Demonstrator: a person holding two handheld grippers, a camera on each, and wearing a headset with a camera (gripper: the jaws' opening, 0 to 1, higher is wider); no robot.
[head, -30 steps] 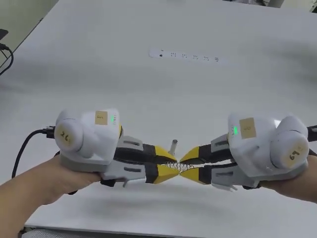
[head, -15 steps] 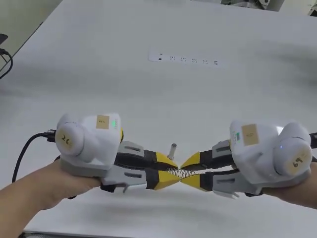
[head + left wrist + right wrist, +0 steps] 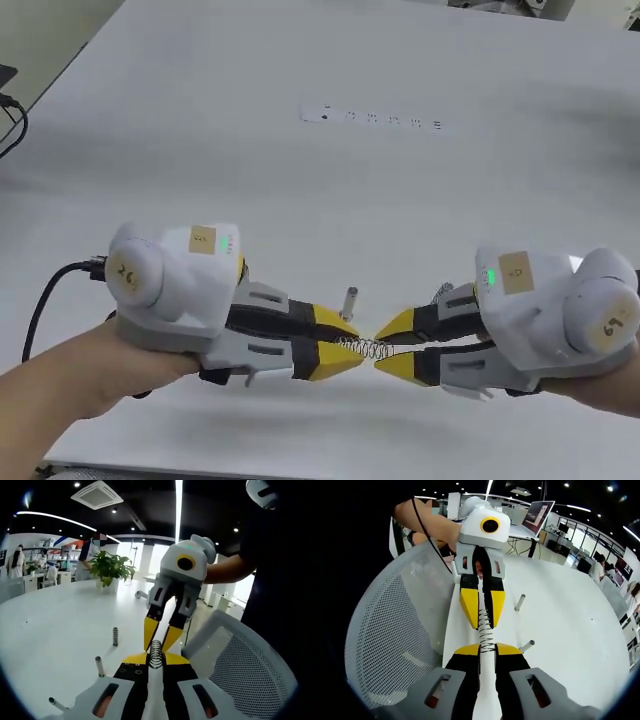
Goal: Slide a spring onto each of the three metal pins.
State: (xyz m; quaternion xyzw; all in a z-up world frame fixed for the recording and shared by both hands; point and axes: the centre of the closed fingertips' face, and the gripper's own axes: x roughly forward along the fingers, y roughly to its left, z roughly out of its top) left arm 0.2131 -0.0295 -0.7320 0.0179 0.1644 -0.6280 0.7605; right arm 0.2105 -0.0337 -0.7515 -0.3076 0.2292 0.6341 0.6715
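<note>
- The left gripper (image 3: 352,350) has its jaws pinched narrow on one end of the spring (image 3: 368,349). The right gripper (image 3: 386,352) is closed just as narrowly on the other end. The coil hangs stretched between the yellow tips, above the near edge of the table (image 3: 300,200).
- The step in hand looks like passing the spring to a single gripper. One side should let go only once the other's hold is firm. That hold belongs at the very end of the coil, leaving the bore free to go over a pin.
- Next, line the coil's axis up with the upright pin (image 3: 350,299) just behind the tips and lower it straight — a tilt would likely snag the wire on the pin's top.
- In the left gripper view, the far pin (image 3: 115,636) looks ribbed, as if it already carries a spring. The nearer bare pin (image 3: 100,666) looks smooth.
- Writing: each gripper's round end cap bears dark marks like digits, too blurred to read. The tan stickers on top are illegible — no brand can be made out.
</note>
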